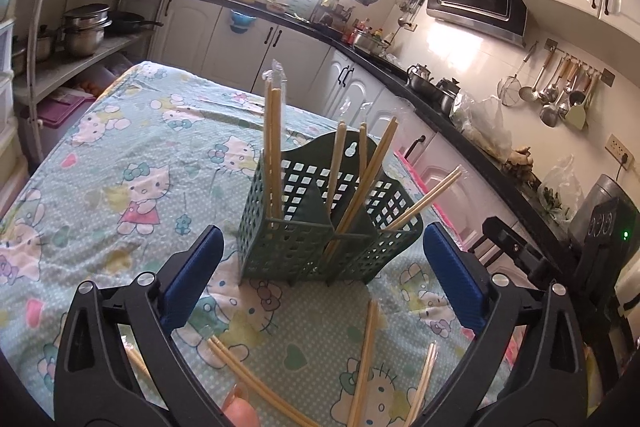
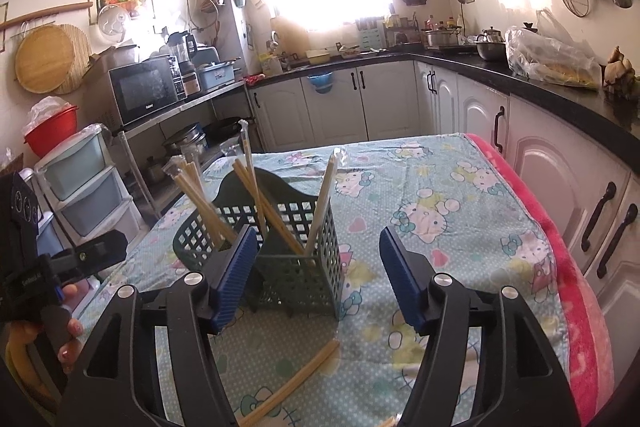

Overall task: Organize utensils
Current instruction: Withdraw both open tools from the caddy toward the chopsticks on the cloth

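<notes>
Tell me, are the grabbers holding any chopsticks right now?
No. Both the left gripper and right gripper are open and hold nothing.

Left tool (image 1: 323, 255): black angular frame, silver round screws, ribbed blue pads (image 1: 192, 279).
Right tool (image 2: 316, 277): same black frame, silver screws, ribbed blue pads (image 2: 236, 277).
Skin: bare fingers (image 2: 70, 337), pale nails, gripping a black handle.
</notes>
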A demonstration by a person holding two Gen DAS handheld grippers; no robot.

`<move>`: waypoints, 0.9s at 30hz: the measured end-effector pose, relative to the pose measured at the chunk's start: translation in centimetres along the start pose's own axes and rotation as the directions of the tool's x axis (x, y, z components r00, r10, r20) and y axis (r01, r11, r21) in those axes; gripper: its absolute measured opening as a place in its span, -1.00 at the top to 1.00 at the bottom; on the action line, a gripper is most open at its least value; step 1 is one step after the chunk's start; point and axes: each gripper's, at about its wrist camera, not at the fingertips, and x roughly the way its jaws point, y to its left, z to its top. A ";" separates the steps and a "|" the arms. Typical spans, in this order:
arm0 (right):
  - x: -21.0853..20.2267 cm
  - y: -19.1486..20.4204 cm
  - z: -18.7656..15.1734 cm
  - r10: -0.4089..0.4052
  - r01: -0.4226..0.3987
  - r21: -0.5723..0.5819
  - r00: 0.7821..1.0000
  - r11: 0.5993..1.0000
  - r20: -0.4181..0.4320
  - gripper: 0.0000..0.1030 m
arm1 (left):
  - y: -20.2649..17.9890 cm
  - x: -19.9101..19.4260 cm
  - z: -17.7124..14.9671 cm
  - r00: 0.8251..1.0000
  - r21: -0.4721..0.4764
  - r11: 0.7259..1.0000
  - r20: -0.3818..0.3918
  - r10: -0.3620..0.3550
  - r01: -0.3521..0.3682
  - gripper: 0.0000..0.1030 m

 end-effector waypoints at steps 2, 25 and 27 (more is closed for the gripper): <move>-0.2 0.0 -0.4 -0.001 0.001 0.000 1.000 1.000 -0.003 -0.22 | 0.2 -0.3 -0.2 1.000 -0.007 1.000 0.000 0.002 -0.002 -0.79; -1.8 0.6 -4.9 -0.009 0.010 0.005 0.997 1.000 -0.077 -0.26 | 2.5 -2.1 -2.7 0.998 -0.046 0.998 -0.032 0.048 -0.049 -0.79; -1.9 0.7 -5.2 -0.008 0.009 0.004 0.997 1.000 -0.083 -0.26 | 2.7 -2.3 -3.0 0.998 -0.048 0.997 -0.034 0.052 -0.054 -0.79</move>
